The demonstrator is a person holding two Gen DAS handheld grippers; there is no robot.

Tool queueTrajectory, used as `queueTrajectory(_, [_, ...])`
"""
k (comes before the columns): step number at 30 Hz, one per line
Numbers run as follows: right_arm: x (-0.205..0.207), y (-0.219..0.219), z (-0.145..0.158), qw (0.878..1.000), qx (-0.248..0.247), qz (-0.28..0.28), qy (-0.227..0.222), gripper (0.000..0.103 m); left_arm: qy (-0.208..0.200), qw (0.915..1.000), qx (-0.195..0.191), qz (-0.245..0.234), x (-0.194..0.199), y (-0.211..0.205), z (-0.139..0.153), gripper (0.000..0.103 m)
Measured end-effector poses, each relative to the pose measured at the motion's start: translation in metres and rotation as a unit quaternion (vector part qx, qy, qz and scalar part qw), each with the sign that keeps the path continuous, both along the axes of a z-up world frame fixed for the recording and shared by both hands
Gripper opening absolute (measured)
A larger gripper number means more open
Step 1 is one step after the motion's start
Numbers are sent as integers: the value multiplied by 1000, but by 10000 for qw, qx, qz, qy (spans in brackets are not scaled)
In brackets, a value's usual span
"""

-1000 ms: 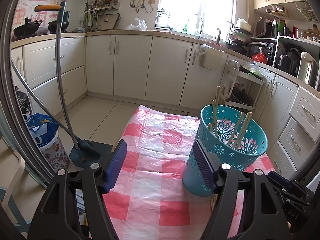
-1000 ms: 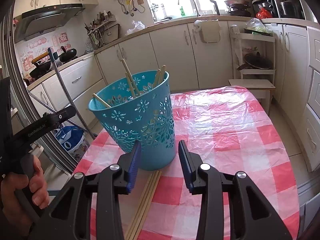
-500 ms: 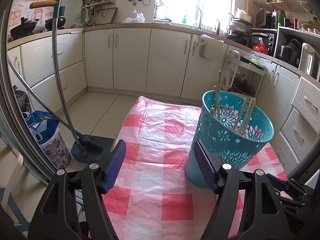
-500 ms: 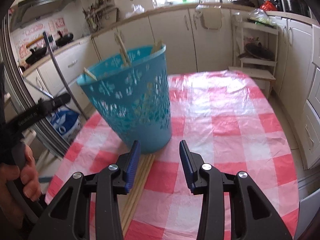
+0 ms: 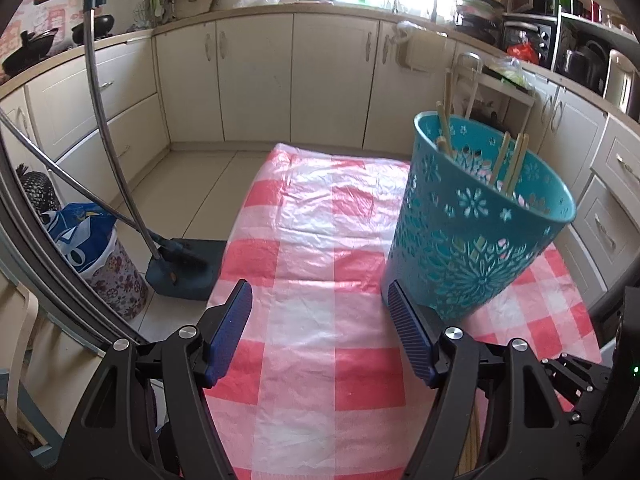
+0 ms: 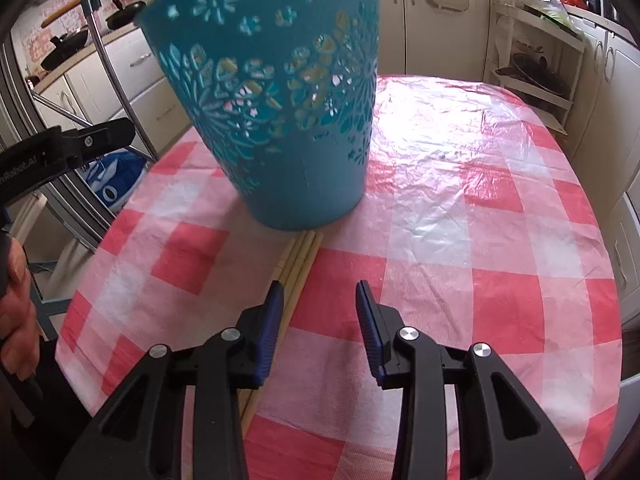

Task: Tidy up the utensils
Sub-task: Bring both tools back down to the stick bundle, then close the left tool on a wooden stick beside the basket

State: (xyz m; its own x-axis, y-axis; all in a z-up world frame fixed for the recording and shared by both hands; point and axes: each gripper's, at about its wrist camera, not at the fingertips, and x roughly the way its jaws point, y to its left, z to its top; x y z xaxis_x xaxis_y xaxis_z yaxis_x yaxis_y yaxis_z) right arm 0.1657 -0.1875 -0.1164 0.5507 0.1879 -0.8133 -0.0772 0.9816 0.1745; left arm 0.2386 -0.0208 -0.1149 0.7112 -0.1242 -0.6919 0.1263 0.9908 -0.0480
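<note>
A teal perforated basket (image 5: 476,224) (image 6: 280,120) stands on the red-and-white checked tablecloth (image 5: 316,240) (image 6: 460,208) with several wooden chopsticks (image 5: 508,160) upright inside. More chopsticks (image 6: 298,258) lie flat in a bundle on the cloth at the basket's foot, running back under my right gripper's left finger. My right gripper (image 6: 318,298) hovers low over the cloth, its jaws closing with nothing between them. My left gripper (image 5: 320,300) is open to the left of the basket, its right fingertip close to the basket's base.
A broom and dustpan (image 5: 176,264) and a flowered bin (image 5: 108,264) stand on the floor left of the table. Kitchen cabinets (image 5: 256,80) ring the room. The person's hand (image 6: 16,312) holds the left gripper's handle at the left edge.
Both grippers have sunk toward the table and tilted downward. The right one now looks at the basket's base and the flat chopsticks from closer.
</note>
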Motion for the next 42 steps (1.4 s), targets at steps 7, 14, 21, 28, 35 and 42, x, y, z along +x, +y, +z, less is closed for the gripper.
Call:
queueTrajectory(7, [-1, 4, -3, 9999, -98, 70, -3, 36, 240, 9991, 131, -315, -2, -18, -12, 67])
queueTrajectory(14, [-1, 10, -7, 9988, -444, 192, 53, 20, 568, 9957, 274, -685, -5, -38, -29, 67])
queueTrajectory(21, [-4, -6, -7, 9992, -377, 119, 88, 19, 1081, 9877, 77, -1132, -10, -60, -51, 67])
queueTrajectory(28, [-8, -16, -4, 9996, -249, 100, 106, 19, 1251, 9837, 209, -1276, -13, -73, -67, 67])
queueTrajectory(35, [-8, -20, -3, 9997, -195, 103, 126, 19, 1277, 9818, 324, -1370, -14, -81, -74, 67])
queueTrajectory(42, [-8, -20, -3, 9997, -193, 83, 127, 19, 1066, 9813, 680, -1454, -18, -92, -71, 67])
